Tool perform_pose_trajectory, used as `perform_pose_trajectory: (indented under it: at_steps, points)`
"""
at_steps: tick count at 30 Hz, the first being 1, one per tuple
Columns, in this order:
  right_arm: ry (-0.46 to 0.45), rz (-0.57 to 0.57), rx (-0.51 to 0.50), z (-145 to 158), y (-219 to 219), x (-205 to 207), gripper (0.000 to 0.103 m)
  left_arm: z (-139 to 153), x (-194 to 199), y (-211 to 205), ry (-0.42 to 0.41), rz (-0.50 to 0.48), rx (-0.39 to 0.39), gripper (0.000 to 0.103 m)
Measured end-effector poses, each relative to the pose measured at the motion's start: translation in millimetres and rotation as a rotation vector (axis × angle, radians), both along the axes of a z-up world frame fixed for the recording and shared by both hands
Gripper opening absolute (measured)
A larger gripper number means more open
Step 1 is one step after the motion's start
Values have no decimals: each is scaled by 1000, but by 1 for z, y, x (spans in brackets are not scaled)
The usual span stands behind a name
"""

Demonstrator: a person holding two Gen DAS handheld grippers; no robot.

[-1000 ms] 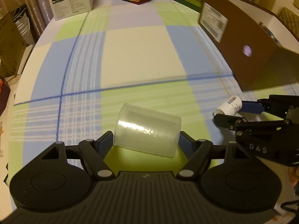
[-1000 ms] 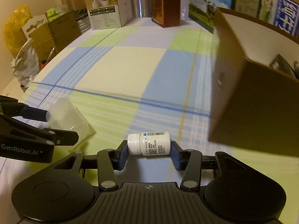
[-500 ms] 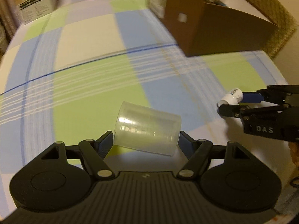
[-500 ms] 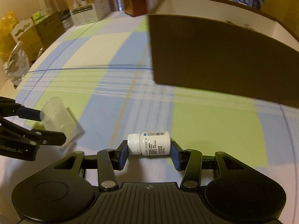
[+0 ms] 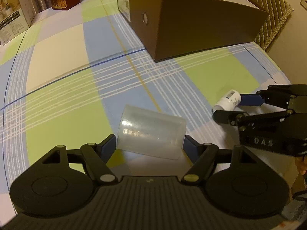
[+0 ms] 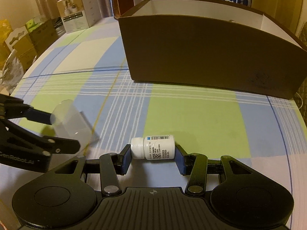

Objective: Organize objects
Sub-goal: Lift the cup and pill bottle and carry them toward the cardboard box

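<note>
The checked tablecloth [image 6: 191, 115] lies bare between both grippers and the brown cardboard box [image 6: 207, 55], whose tall near wall stands well ahead of the right gripper [image 6: 153, 156]; the table's curved edge runs close by on the right. From the left wrist view the box shows a corner, a round hole in its side wall and a white label, with dark items just visible over its rim and a quilted chair back [image 5: 272, 13] behind it; the right wrist view shows only the plain front wall and pale inner walls, but adds printed cartons and a white product box [image 6: 78, 17] at the far end and stacked packages off the table's left edge. The left gripper [image 5: 150, 147] pinches a translucent plastic cup [image 5: 151, 132] lying on its side across the 2 fingers, mouth toward the left, slightly tilted. The right gripper pinches a small white pill bottle [image 6: 153, 147] end to end, cap to the left, with a barcode and printed label facing up. Both are held above the cloth, cup left of bottle, apart.
</note>
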State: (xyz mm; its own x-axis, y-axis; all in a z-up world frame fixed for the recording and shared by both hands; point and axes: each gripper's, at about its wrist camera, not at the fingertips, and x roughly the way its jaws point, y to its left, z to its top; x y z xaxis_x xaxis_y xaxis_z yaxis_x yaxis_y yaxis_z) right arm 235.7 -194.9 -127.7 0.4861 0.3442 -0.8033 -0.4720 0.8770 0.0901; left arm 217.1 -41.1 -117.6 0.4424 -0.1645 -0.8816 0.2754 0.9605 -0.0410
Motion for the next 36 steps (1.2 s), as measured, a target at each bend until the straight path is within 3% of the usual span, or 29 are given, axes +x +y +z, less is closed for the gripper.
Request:
perform_pose_trajectory:
  at_steps: [16,36]
  points:
    - [-1,27,42,17,-18,6,44,19,0,-23,-33,14,-5,72]
    - [-116,30,145,81,-48,34,44,76,21,-49,-143,7,-31,72]
